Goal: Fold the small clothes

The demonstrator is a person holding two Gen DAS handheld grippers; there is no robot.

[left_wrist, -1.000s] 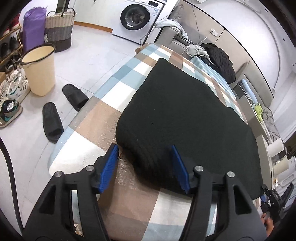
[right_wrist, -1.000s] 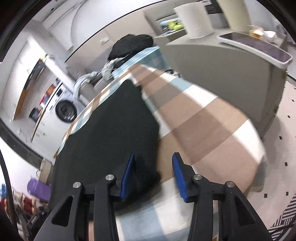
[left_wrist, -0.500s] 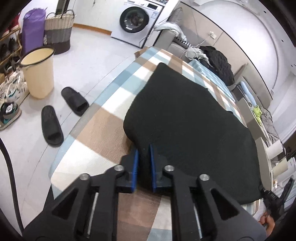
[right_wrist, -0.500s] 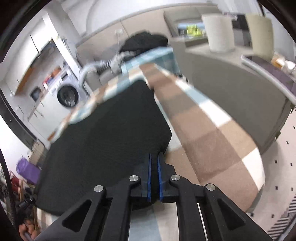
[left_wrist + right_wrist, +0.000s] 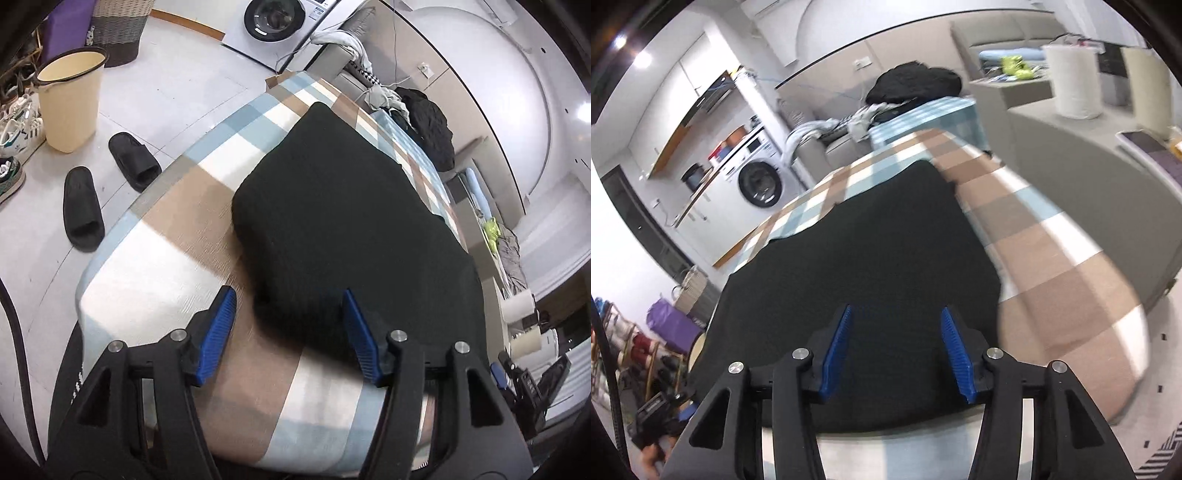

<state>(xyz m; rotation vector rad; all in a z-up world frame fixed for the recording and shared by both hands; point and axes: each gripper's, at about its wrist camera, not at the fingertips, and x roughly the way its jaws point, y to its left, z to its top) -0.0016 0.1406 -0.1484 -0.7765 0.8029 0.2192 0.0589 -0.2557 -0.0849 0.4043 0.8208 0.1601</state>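
Left gripper [image 5: 287, 332]: jaws spread wide, nothing held. The near left corner of the black garment [image 5: 332, 206] sits between the blue fingers [image 5: 218, 332], just ahead of them; whether the pads touch the cloth cannot be told.

Right gripper [image 5: 895, 347]: jaws also spread, nothing held. It is placed over the near edge of the same garment [image 5: 871, 258], and black cloth fills the gap between its fingers [image 5: 955, 354]. Contact cannot be confirmed here either.

The garment is laid flat on the checked cloth [image 5: 155, 266] covering the bench, as one thick dark slab, apparently doubled over already, judging by the rounded left edge. Its long axis runs away from both grippers, toward the far end of the bench. The near short edge is spanned by the two grippers: left at the left corner, right further toward the right corner, where bare checked cloth [image 5: 1052, 258] is seen beside the garment.

Key relation: the near edge is directly ahead of both grippers, at about equal reach, so neither hand is clearly favoured. A next fold would probably be made along the long axis, near edge carried to far edge, and both corners would need to be pinched together to keep the edge straight.

Further off, a pile of dark clothes [image 5: 430, 129] is seen past the far end, well apart from the garment. A washing machine [image 5: 761, 181] stands beyond.
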